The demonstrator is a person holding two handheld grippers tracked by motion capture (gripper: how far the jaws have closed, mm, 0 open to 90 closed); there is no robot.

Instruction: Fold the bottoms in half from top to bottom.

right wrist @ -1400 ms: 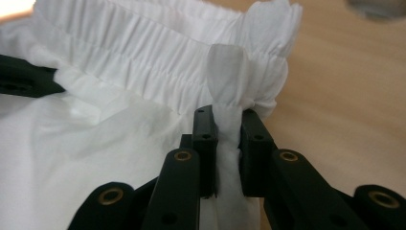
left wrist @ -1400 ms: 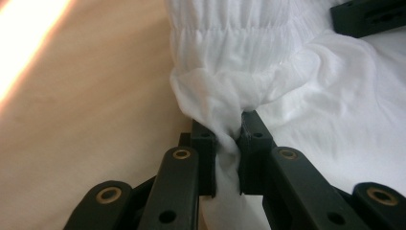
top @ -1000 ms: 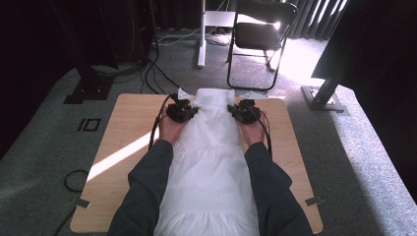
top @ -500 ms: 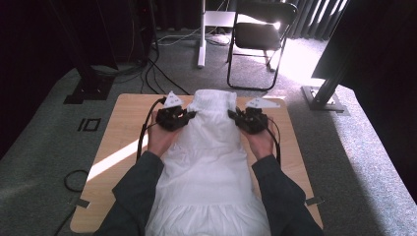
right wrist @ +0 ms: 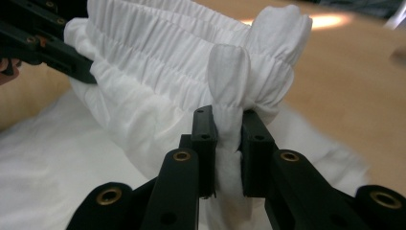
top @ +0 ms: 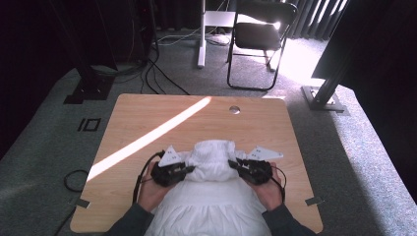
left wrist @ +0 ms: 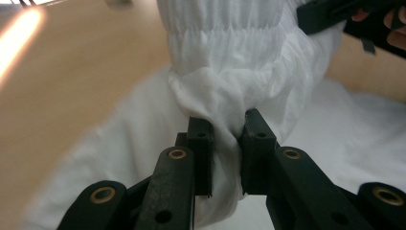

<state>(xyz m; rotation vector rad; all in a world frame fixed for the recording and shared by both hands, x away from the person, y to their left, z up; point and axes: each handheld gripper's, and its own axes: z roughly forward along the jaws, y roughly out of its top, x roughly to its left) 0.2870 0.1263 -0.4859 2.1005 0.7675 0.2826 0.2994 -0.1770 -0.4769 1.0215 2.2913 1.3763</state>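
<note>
A white garment (top: 212,201) with a gathered elastic band lies on the near half of the wooden table (top: 196,118), its banded end bunched up between my two grippers. My left gripper (top: 189,168) is shut on a fold of the cloth at the band's left side; in the left gripper view the jaws (left wrist: 226,143) pinch the white fabric (left wrist: 230,62). My right gripper (top: 232,163) is shut on the band's right side; the right gripper view has a loop of cloth (right wrist: 229,72) rising from between its jaws (right wrist: 229,139). Both hands sit close to the table's near edge.
A round cable hole (top: 234,109) sits near the table's far edge, and a stripe of sunlight (top: 157,132) crosses the wood. Behind the table stand a black folding chair (top: 260,39), a white post (top: 200,34), floor cables (top: 162,73) and black stand bases (top: 324,101).
Both hands have pulled back toward the near edge, dragging the garment's banded end with them. The cloth now lies doubled and bunched, and the far half of the table is bare.
</note>
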